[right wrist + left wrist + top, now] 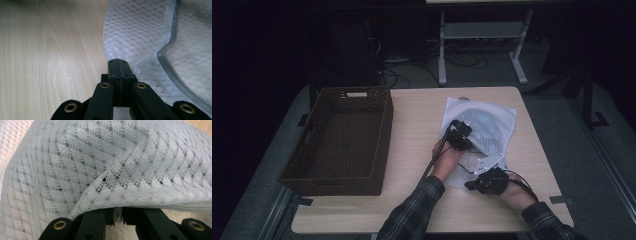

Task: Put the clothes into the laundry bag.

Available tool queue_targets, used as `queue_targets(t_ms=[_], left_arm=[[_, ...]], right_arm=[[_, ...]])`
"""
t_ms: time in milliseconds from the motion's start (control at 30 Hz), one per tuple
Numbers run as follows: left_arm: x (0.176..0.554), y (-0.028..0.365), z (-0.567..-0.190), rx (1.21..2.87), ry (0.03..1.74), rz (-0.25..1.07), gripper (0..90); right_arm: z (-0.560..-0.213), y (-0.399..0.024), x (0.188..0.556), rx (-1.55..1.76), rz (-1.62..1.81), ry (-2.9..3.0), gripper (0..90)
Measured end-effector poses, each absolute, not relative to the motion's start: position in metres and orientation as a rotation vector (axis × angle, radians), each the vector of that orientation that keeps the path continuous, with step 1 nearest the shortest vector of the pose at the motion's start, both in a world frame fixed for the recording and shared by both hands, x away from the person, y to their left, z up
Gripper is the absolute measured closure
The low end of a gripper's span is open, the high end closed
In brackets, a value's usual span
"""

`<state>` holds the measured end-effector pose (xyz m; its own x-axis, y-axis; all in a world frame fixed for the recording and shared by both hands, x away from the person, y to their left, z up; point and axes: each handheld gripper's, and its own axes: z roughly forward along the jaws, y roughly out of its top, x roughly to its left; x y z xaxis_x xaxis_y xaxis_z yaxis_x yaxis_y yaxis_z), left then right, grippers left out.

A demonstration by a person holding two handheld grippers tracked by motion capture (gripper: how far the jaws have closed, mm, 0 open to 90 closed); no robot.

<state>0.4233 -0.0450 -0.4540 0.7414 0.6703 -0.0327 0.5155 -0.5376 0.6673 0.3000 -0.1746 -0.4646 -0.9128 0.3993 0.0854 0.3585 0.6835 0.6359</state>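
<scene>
A white mesh laundry bag point(486, 122) lies on the right half of the wooden table point(414, 125). My left gripper point(466, 142) is over the bag's middle, shut on a fold of the mesh near the zipper edge. In the left gripper view the netting point(107, 165) drapes over the jaws, with white fabric pinched at the left gripper point(118, 216). My right gripper point(472, 185) sits low at the bag's near edge. In the right gripper view the right gripper point(117, 61) is shut, and the bag's corner point(130, 37) meets its tips beside a grey zipper band point(172, 72).
A dark brown wicker basket point(384, 131) stands on the table's left half with nothing showing inside. Bare wood lies between basket and bag. Beyond the far edge are a table frame's white legs point(442, 55) and cables on a dark floor.
</scene>
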Motion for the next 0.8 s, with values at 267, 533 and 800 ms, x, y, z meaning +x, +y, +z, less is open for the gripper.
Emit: queue_targets(t_ms=[267,533,800], left_arm=[[0.407,-0.028,-0.449,2.254,0.829,0.220,63.4],[0.374,-0.004,-0.438,2.270,0.736,0.168,53.5],[0.346,0.034,-0.429,2.252,0.702,0.205,52.6]], right_arm=[[-0.464,-0.174,0.301,0.630,1.049,2.843,89.8],[-0.464,-0.173,0.302,0.644,1.047,2.854,89.4],[-0.464,-0.173,0.303,0.655,1.053,2.857,89.2]])
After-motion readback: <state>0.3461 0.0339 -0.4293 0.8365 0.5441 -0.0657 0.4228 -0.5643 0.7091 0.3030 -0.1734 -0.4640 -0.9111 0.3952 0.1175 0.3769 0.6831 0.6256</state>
